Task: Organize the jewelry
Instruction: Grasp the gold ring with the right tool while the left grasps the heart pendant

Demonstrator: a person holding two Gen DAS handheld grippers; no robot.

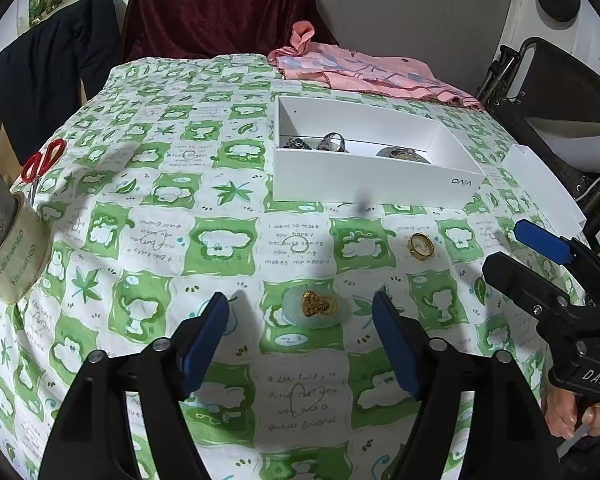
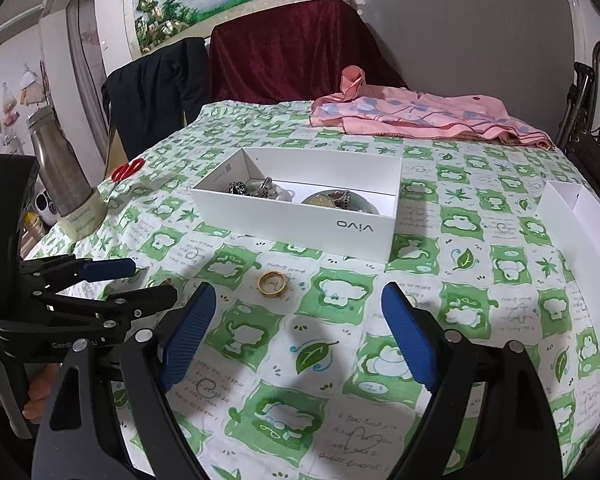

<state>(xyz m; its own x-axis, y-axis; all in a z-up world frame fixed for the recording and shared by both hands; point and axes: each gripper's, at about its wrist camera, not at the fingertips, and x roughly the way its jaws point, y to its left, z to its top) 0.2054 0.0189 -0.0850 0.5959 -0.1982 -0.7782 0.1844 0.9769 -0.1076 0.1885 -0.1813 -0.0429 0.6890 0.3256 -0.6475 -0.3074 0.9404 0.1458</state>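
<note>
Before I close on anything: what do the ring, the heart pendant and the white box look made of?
Gold ring: polished yellow metal, going by its bright glints; gold or plating, cannot tell. Heart pendant: a textured gold-coloured heart on a pale green, translucent, smooth stone, possibly jade or glass. White box: matte white cardboard with thin, straight walls and a printed logo.

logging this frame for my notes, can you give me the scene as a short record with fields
left gripper: open, empty, jaws either side of the pendant
right gripper: open, empty, over the cloth
pendant: pale green with gold heart, on the cloth, outside the box
gold ring: on the cloth, in front of the box
box: white, open, already holds several pieces
lid: at the table's right edge
scissors: red handles, far left
</note>
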